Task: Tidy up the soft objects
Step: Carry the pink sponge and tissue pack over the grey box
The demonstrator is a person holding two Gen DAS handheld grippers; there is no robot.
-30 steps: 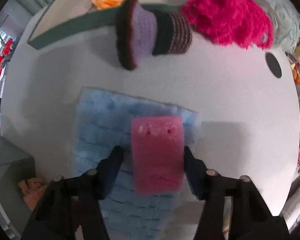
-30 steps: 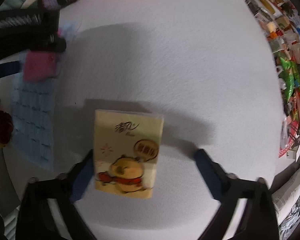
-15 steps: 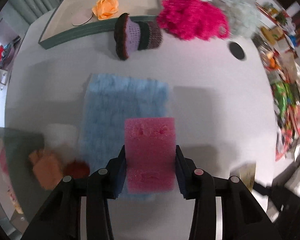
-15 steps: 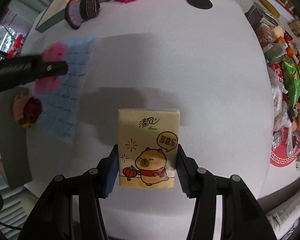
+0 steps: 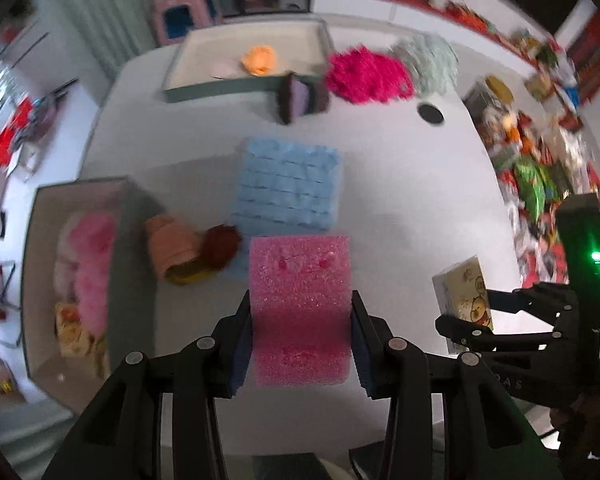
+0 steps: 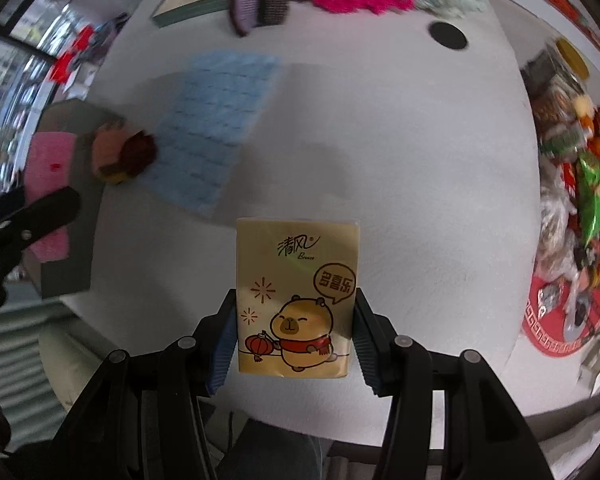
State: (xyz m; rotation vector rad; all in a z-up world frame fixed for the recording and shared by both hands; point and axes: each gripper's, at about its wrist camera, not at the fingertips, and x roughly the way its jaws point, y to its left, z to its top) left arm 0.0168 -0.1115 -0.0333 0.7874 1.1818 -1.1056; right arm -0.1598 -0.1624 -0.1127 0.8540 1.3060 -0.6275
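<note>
My left gripper point(image 5: 300, 340) is shut on a pink sponge point(image 5: 300, 304) and holds it high above the white table point(image 5: 400, 184). My right gripper point(image 6: 294, 332) is shut on a yellow tissue pack point(image 6: 296, 296) with a cartoon capybara, also raised above the table. The tissue pack also shows in the left wrist view point(image 5: 462, 300). The pink sponge also shows in the right wrist view point(image 6: 48, 160). A blue fuzzy cloth point(image 5: 288, 184) lies flat on the table below. A brown and dark red knitted item point(image 5: 188, 248) lies beside it.
A grey box point(image 5: 136, 248) at the left holds pink fluffy things point(image 5: 88, 256). A green tray point(image 5: 220, 90) at the back holds an orange flower point(image 5: 260, 60). A purple knitted hat point(image 5: 300, 98), magenta fluff point(image 5: 366, 76), pale green fluff point(image 5: 432, 62) lie beyond. Clutter lines the right edge.
Both grippers have risen and pulled back from the table, each keeping its object. The left box and the right gripper have come into the left wrist view.
</note>
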